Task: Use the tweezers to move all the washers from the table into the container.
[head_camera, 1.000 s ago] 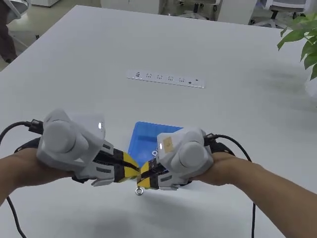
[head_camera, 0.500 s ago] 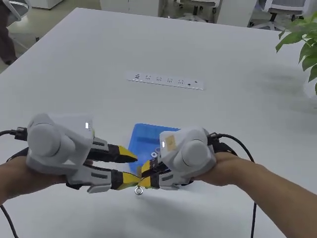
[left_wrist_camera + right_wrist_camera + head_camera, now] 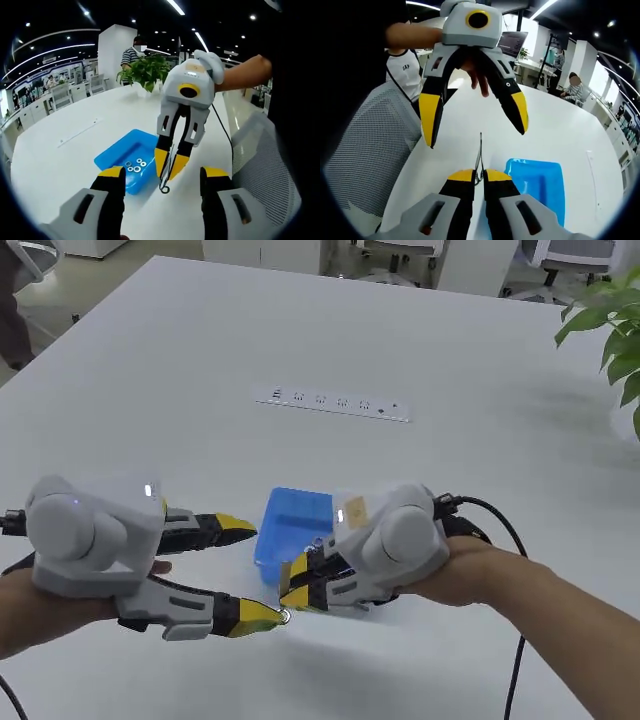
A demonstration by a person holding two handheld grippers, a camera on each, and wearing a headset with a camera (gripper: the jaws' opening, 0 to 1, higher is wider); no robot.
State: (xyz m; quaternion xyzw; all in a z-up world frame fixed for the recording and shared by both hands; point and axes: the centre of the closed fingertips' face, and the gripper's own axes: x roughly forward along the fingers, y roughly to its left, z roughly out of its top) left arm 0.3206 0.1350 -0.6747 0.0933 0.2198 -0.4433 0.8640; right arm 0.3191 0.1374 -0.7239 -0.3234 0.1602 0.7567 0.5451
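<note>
the left gripper is at the left of the head view, and its two yellow-tipped jaws stand wide apart with nothing between them. the right gripper faces it from the right. its jaws are pressed together on the tweezers, which stick out as a thin metal line in front of the tips. in the left gripper view a small washer sits at the end of the tweezers, low over the white table and just outside the near edge of the blue container. it is not possible to tell if this washer touches the table. several other washers lie together on the floor of the container, near the corner closest to the grippers. in the head view the container is between the two grippers, a little behind their tips. further back on the table lies a long white power strip, well apart from the container. some green leaves of a plant are at the right edge.
</note>
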